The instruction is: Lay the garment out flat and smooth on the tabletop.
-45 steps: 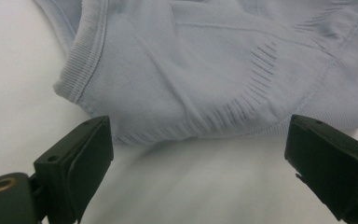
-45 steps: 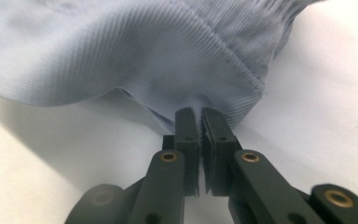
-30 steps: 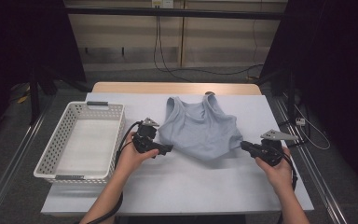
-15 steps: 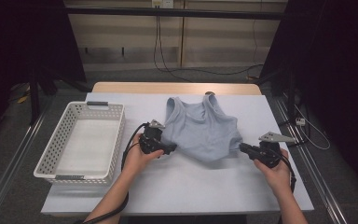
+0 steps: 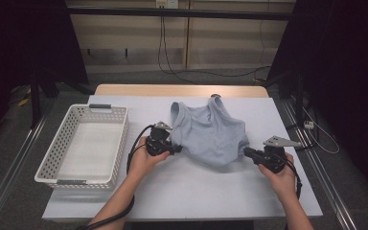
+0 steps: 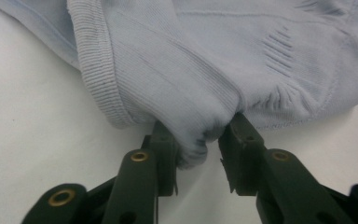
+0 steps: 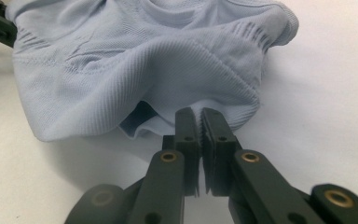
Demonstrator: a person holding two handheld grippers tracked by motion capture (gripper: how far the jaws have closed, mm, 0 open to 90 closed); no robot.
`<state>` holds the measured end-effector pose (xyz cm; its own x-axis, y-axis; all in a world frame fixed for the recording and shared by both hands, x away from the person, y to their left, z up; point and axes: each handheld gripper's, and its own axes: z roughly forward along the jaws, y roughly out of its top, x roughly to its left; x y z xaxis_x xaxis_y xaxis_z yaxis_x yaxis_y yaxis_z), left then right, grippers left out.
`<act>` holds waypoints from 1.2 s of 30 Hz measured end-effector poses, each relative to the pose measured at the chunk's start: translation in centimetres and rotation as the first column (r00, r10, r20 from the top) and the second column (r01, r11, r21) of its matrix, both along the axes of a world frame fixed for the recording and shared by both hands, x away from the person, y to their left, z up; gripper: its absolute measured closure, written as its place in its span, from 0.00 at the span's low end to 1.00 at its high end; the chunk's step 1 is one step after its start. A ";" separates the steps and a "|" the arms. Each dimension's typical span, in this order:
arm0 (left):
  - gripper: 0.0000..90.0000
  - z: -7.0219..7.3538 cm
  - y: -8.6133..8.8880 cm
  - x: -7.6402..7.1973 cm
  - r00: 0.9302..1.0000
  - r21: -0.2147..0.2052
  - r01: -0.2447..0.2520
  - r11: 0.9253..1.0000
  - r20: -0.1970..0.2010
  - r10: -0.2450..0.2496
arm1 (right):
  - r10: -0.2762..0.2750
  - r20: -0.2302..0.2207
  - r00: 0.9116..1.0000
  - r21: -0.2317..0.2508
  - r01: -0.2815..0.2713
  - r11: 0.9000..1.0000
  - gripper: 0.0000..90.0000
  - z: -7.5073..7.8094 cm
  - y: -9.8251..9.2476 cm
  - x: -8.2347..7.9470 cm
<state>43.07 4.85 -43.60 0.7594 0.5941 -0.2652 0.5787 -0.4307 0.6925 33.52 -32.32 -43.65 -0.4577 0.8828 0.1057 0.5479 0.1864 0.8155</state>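
We see a light blue tank top (image 5: pixel 210 134) lying near the middle of the white worktop (image 5: pixel 196 187), with its straps toward the far edge. The left hand-held gripper (image 5: pixel 176 149) is at the garment's left lower corner, and the right hand-held gripper (image 5: pixel 247 152) is at its right lower corner.

The left gripper view shows what the high view cannot: a bunch of ribbed cloth (image 6: pixel 191 144) sits between the two black jaws, which have just been closing on it. A gap remains beside the right jaw, so we cannot tell if the pads really press.

In the right gripper view the jaws stand almost together, clenched on the thin hem (image 7: pixel 200 109), and the other gripper appears at the far corner of the fabric.

Only the high view shows the white plastic basket (image 5: pixel 52 163) at the left edge of the worktop, the wooden strip at the far edge, the dark curtains and the cables on the floor behind.
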 end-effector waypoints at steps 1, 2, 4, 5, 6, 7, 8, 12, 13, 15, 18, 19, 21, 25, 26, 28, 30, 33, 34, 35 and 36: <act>0.80 0.2 0.1 0.0 1.000 -0.006 0.007 1.000 -0.006 -0.007 | 0.000 0.003 1.000 0.001 0.000 1.000 0.96 0.0 0.0 0.0; 0.81 0.4 0.1 0.0 1.000 -0.021 0.006 1.000 -0.011 -0.006 | -0.001 0.002 1.000 0.002 0.001 1.000 0.96 0.0 0.0 0.0; 0.84 1.0 0.3 0.0 1.000 -0.033 0.013 0.999 -0.018 -0.014 | -0.002 0.007 1.000 0.005 0.002 1.000 0.96 0.1 -0.1 -0.1; 0.85 1.2 0.4 -0.1 1.000 -0.039 0.006 0.999 -0.027 -0.007 | -0.003 0.008 1.000 0.007 0.002 1.000 0.96 0.1 -0.1 -0.1; 0.86 1.5 0.6 0.0 0.999 -0.044 0.007 0.999 -0.032 -0.009 | -0.006 0.006 1.000 0.012 0.005 1.000 0.96 0.2 -0.2 -0.1; 0.87 1.7 0.7 0.0 0.999 -0.048 0.010 0.999 -0.040 -0.012 | -0.004 0.009 1.000 0.018 0.004 1.000 0.96 0.3 -0.3 -0.1; 0.87 2.0 0.9 0.0 0.999 -0.056 0.009 0.998 -0.048 -0.011 | -0.007 0.011 1.000 0.025 0.007 1.000 0.96 0.3 -0.4 -0.1; 0.88 2.9 1.7 0.2 0.997 -0.093 -0.002 0.996 -0.083 -0.006 | -0.018 0.023 1.000 0.045 0.017 0.999 0.96 0.8 -1.0 -0.3; 0.88 3.2 2.0 0.2 0.996 -0.107 -0.008 0.994 -0.087 -0.002 | -0.021 0.025 0.999 0.051 0.019 0.999 0.96 0.9 -1.2 -0.3; 0.88 3.8 2.5 0.3 0.996 -0.131 -0.015 0.991 -0.091 0.003 | -0.028 0.029 0.999 0.065 0.026 0.998 0.96 1.2 -1.6 -0.4; 0.89 4.7 3.0 0.4 0.996 -0.157 -0.028 0.987 -0.090 0.014 | -0.031 0.040 0.999 0.083 0.028 0.996 0.96 1.4 -1.9 -0.5; 0.88 4.8 3.2 0.4 0.995 -0.161 -0.031 0.986 -0.094 0.016 | -0.031 0.042 0.999 0.085 0.028 0.996 0.96 1.5 -1.9 -0.5; 0.88 4.7 3.4 0.6 0.992 -0.171 -0.055 0.984 -0.118 0.035 | -0.025 0.039 0.999 0.083 0.021 0.996 0.96 1.5 -1.8 -0.5; 0.87 4.1 3.5 0.9 0.989 -0.160 -0.073 0.984 -0.141 0.051 | -0.016 0.029 0.999 0.060 0.014 0.998 0.96 1.3 -1.5 -0.4; 0.87 4.0 3.6 1.0 0.987 -0.157 -0.076 0.985 -0.149 0.053 | -0.017 0.022 1.000 0.059 0.016 0.998 0.96 1.2 -1.5 -0.4; 0.87 3.9 3.7 1.1 0.986 -0.157 -0.077 0.985 -0.158 0.051 | -0.023 0.014 1.000 0.050 0.023 0.998 0.96 1.2 -1.6 -0.4; 0.88 4.1 3.8 1.0 0.987 -0.160 -0.070 0.985 -0.156 0.045 | -0.030 0.005 1.000 0.050 0.030 0.998 0.96 1.0 -1.8 -0.3; 0.88 4.4 3.7 0.8 0.989 -0.162 -0.069 0.984 -0.138 0.046 | -0.034 -0.006 0.999 0.054 0.034 0.998 0.96 0.8 -2.0 -0.3; 0.88 4.6 3.7 0.8 0.990 -0.155 -0.065 0.986 -0.134 0.044 | -0.030 -0.007 1.000 0.051 0.030 0.998 0.96 0.8 -2.0 -0.3; 0.88 4.6 3.7 0.7 0.990 -0.157 -0.064 0.986 -0.131 0.043 | -0.028 -0.006 1.000 0.043 0.028 0.999 0.96 0.8 -1.9 -0.3; 0.88 4.6 3.7 0.7 0.990 -0.159 -0.065 0.985 -0.130 0.044 | -0.027 -0.004 1.000 0.040 0.027 0.999 0.96 0.9 -1.9 -0.3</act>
